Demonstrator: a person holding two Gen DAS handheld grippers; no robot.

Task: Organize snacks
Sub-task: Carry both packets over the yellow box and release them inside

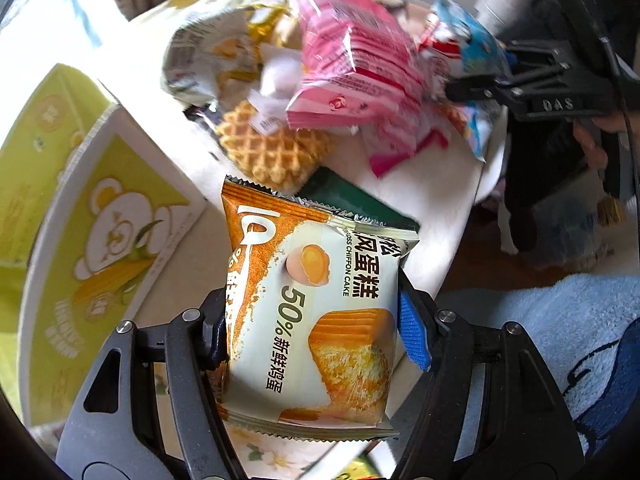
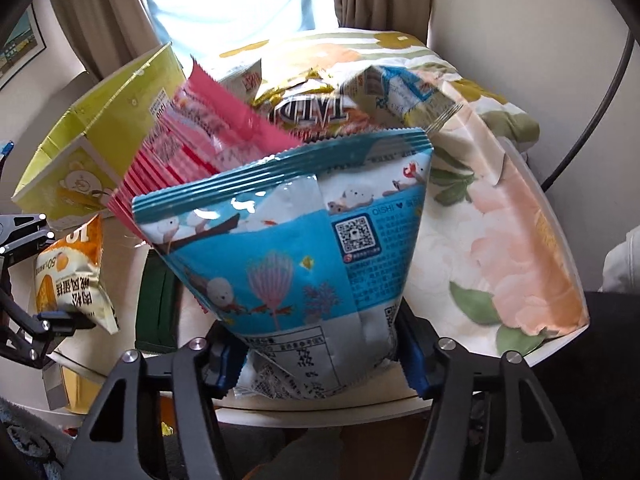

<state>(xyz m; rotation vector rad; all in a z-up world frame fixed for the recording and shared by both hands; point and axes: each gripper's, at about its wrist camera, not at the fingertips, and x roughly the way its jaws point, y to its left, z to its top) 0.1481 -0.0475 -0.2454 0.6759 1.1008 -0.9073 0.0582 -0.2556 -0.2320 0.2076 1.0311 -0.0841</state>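
Between the left gripper's (image 1: 316, 332) pads sits a cake packet (image 1: 312, 320), pinched at both edges. Right gripper (image 2: 320, 356) pinches a blue bag (image 2: 292, 248) likewise. At 12 o'clock from the packet lie a waffle (image 1: 272, 152) and pink packets (image 1: 352, 64); at 9 o'clock, a green box (image 1: 100, 240).

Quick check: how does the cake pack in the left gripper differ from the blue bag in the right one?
The cake pack is orange and cream, with a cake slice and an egg pictured; the blue bag is blue and white, with cartoon animals and a QR code. The cake pack looks plump and smooth, while the blue bag is crumpled near the pads. The blue bag looks wider. Both are sealed, and each is clamped: one in the left gripper, one in the right gripper.
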